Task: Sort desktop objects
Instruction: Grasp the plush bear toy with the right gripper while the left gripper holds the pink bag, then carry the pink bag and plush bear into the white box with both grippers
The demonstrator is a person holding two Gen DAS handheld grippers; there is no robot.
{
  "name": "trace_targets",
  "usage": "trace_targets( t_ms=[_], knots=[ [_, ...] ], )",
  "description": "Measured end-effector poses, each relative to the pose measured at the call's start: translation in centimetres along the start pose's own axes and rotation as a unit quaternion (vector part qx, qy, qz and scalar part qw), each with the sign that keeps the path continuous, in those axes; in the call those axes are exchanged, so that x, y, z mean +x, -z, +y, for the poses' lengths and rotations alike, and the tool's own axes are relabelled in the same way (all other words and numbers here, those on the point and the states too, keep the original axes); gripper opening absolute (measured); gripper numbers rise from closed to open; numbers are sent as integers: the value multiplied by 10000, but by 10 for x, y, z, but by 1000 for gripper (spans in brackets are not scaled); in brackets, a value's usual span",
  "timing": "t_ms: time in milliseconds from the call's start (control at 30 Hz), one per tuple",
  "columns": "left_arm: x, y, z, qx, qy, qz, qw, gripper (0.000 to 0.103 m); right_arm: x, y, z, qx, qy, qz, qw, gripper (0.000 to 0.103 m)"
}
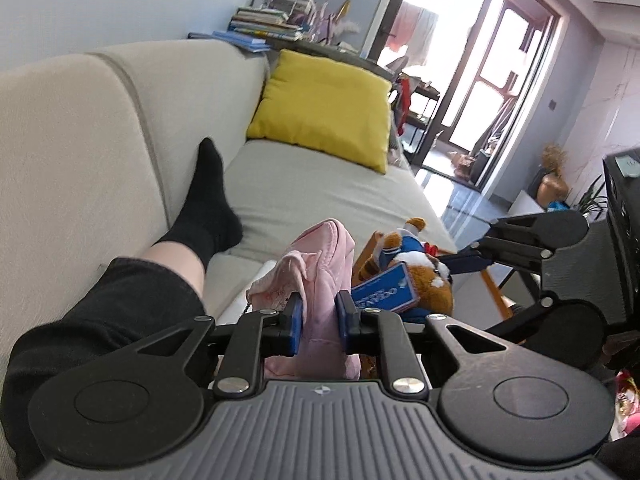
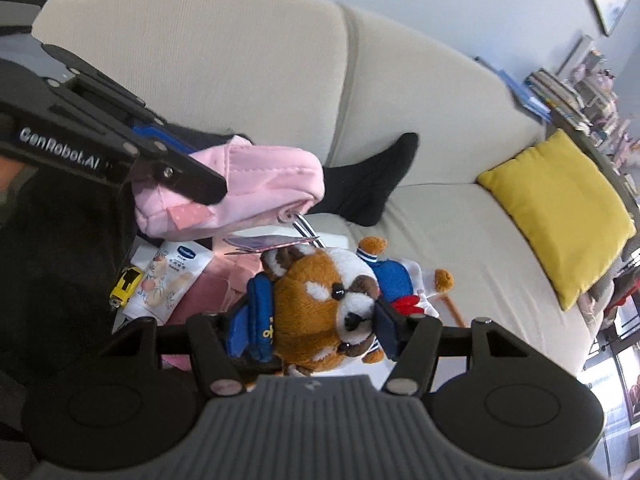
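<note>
My left gripper (image 1: 318, 322) is shut on a pink fabric pouch (image 1: 320, 276) and holds it up above the sofa seat; the pouch also shows in the right wrist view (image 2: 248, 188), with the left gripper's fingers (image 2: 176, 168) clamped on it. My right gripper (image 2: 318, 320) is shut on a brown and white plush toy (image 2: 320, 300) in a blue sailor outfit, held just below and right of the pouch. The plush also shows in the left wrist view (image 1: 416, 264), with the right gripper (image 1: 520, 248) behind it.
Under the grippers lie a hand cream tube (image 2: 168, 280), a yellow toy car (image 2: 126, 284) and pink items. A beige sofa (image 1: 312, 188) carries a yellow cushion (image 1: 324, 108). A person's leg in a black sock (image 1: 208, 196) rests on the seat. Books (image 1: 260, 24) are stacked behind.
</note>
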State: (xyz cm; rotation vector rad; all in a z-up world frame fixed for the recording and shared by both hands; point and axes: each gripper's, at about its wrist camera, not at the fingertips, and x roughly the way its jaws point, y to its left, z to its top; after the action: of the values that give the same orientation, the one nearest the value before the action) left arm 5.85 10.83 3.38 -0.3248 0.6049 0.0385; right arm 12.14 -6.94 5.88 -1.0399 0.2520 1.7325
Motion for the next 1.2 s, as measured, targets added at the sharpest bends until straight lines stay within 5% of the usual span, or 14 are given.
trace_targets(
  t_ms=[267, 567, 900, 1200],
  knots=[
    [10, -6, -17, 41, 265, 79, 9996, 20, -33, 47, -19, 413, 251, -14, 9988, 63],
    [58, -4, -58, -405, 1587, 769, 9835, 20, -60, 103, -27, 445, 145, -81, 9989, 63],
    [114, 33, -65, -931, 1348, 1954, 9669, 19, -45, 141, -11, 10, -598, 60, 9982, 63],
    [120, 52, -55, -1163, 913, 2302, 9618, 20, 6, 144, -18, 468, -1401, 243, 9887, 63]
  ],
)
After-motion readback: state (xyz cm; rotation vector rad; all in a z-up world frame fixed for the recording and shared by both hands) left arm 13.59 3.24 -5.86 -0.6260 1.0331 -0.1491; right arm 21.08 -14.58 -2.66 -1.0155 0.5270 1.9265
